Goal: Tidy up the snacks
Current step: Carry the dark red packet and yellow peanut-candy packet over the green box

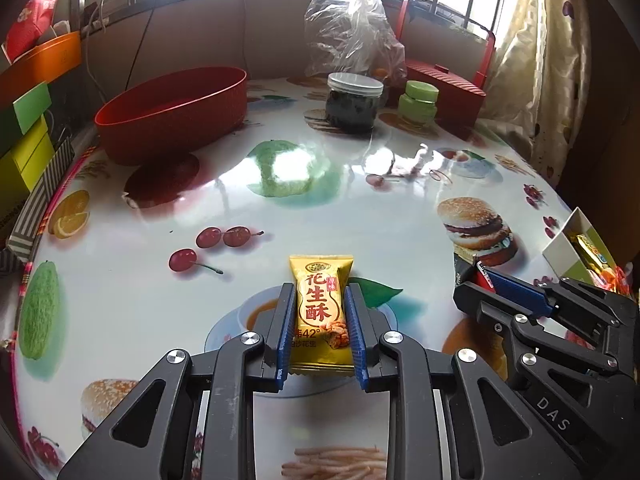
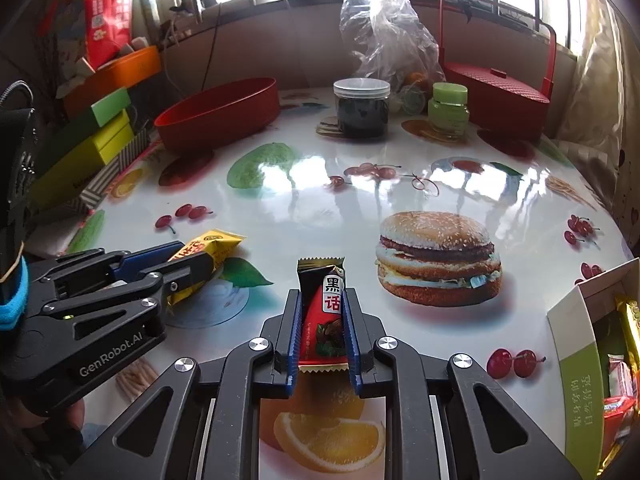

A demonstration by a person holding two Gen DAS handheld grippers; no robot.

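In the left wrist view my left gripper is shut on a yellow snack packet with red characters, held just above the printed tabletop. My right gripper is shut on a red and black snack packet in the right wrist view. Each gripper shows in the other's view: the right gripper at the right edge, the left gripper at the left with the yellow packet. A white and green open box holding several wrapped snacks stands at the table's right edge, also seen as the box.
A red oval bowl sits at the back left. A dark-filled jar, a small green jar, a clear plastic bag and a red handled basket stand at the back. Coloured boxes are stacked beyond the left edge.
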